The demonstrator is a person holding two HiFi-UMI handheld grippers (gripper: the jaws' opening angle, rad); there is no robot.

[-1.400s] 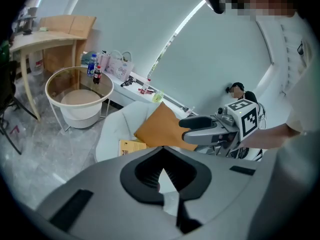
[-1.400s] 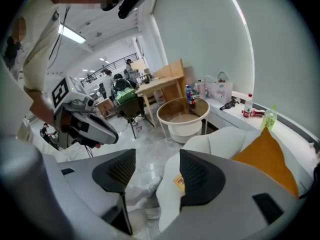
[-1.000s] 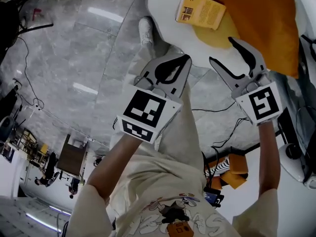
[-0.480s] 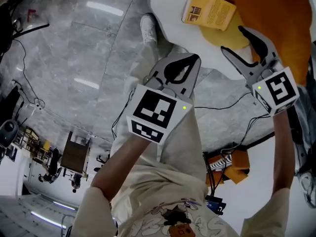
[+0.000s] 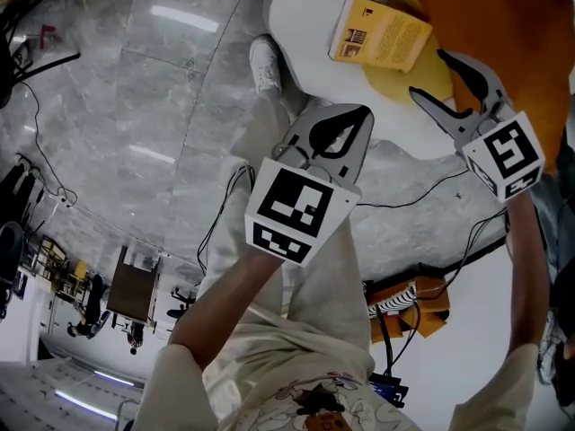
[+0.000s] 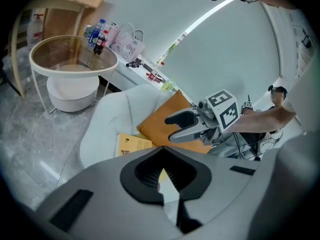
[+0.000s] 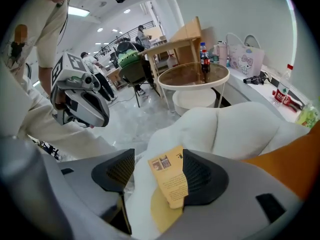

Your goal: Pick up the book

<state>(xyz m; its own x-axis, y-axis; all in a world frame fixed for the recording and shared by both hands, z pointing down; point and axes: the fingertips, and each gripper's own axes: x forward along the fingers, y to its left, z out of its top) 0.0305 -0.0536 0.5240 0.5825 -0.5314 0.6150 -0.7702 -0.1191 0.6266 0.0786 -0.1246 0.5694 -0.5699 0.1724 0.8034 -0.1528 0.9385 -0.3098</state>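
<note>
Approach stage, by the look of it. Spotted the book point(image 5: 381, 32) lying flat, cover up, on the white armchair point(image 5: 305, 7) seat, just beside the orange cushion point(image 5: 503, 34). Near edge unobstructed, so likely the way in. Holding right gripper point(image 5: 429, 73) with fingers wide, angled down at the book: framed between them, nothing touching yet. Keeping left gripper point(image 5: 358, 115) fingers closed on nothing, farther from the book, probably spare here. Flat lie leaves little to pinch, so probably needs one finger worked under an edge.
</note>
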